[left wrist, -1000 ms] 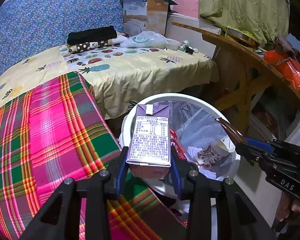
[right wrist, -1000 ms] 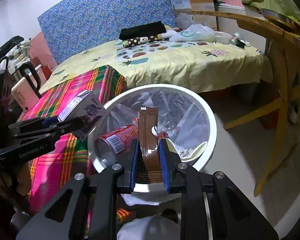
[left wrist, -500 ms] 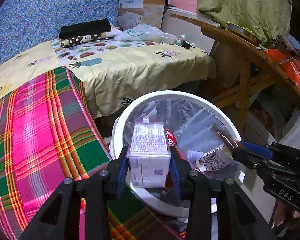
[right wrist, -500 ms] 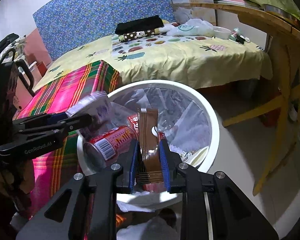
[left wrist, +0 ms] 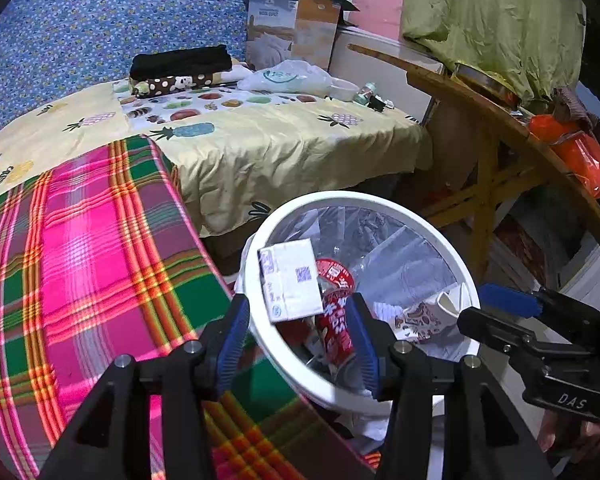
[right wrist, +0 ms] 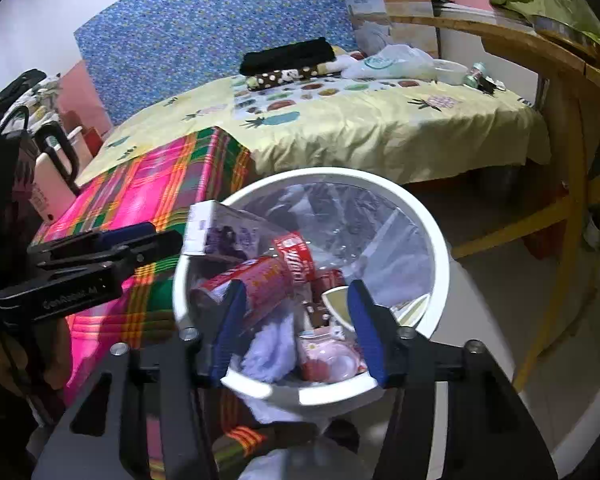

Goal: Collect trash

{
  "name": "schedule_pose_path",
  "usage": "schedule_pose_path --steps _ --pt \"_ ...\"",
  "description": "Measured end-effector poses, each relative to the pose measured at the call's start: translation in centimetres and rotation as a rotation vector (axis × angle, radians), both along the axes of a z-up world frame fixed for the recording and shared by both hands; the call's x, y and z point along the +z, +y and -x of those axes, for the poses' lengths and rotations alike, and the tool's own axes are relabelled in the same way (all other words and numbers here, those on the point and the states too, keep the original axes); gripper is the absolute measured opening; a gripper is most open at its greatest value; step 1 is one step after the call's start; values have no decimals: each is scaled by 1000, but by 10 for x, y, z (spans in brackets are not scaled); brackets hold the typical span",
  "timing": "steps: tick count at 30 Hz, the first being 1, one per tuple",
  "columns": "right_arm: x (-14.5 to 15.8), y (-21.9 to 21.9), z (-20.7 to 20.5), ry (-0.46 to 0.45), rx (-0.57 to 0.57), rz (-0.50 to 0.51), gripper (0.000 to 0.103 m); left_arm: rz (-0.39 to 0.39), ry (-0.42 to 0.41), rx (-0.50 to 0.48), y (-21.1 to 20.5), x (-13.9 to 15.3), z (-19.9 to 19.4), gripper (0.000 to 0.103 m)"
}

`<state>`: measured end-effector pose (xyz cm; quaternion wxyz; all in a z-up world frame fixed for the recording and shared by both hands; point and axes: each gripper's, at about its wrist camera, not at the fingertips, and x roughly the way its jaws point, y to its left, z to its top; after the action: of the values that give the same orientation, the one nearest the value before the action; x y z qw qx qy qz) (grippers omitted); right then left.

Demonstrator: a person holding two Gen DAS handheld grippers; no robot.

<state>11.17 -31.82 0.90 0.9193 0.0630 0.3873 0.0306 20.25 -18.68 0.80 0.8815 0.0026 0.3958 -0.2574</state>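
**Both grippers open over the bin, carton inside the rim**

Left gripper (left wrist: 298, 334): fingers spread and still widening, nothing pinched between the blue pads. It hangs over the near-left rim of the white trash bin (left wrist: 416, 210). The purple-and-white drink carton (left wrist: 290, 280) is clear of both pads, tipped inside the bin against its left wall, pale bottom face toward the left wrist camera.

Right gripper (right wrist: 296, 328): fingers also spreading wide, no item between them. It hangs over the near rim of the bin; through the gap show bin contents only.

Bin contents, from both wrist views: red drink can (right wrist: 256, 284) lying on its side, red wrapper (left wrist: 336, 312) beside the carton, patterned paper cup (left wrist: 428, 312) at the right wall, crumpled white tissue (right wrist: 268, 348) and a pinkish package at the near wall. Clear plastic liner covers the inside.

Surroundings: bin stands on the floor at the corner of a pink-and-green plaid blanket (left wrist: 84, 260), which overlaps a yellow pineapple-print bedsheet (left wrist: 284, 148). A wooden table (left wrist: 484, 120) stands right of the bin.
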Motion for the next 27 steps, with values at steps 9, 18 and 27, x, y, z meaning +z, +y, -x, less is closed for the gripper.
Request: schedule_pose_path --steps 9,18,27 --pt "11 22 18 -24 32 16 55 -10 -35 45 21 11 32 52" --pt "18 49 39 -54 80 44 55 -13 -76 113 51 21 69 52" --pt "21 69 61 -81 124 56 55 -24 -95 180 78 21 101 52"
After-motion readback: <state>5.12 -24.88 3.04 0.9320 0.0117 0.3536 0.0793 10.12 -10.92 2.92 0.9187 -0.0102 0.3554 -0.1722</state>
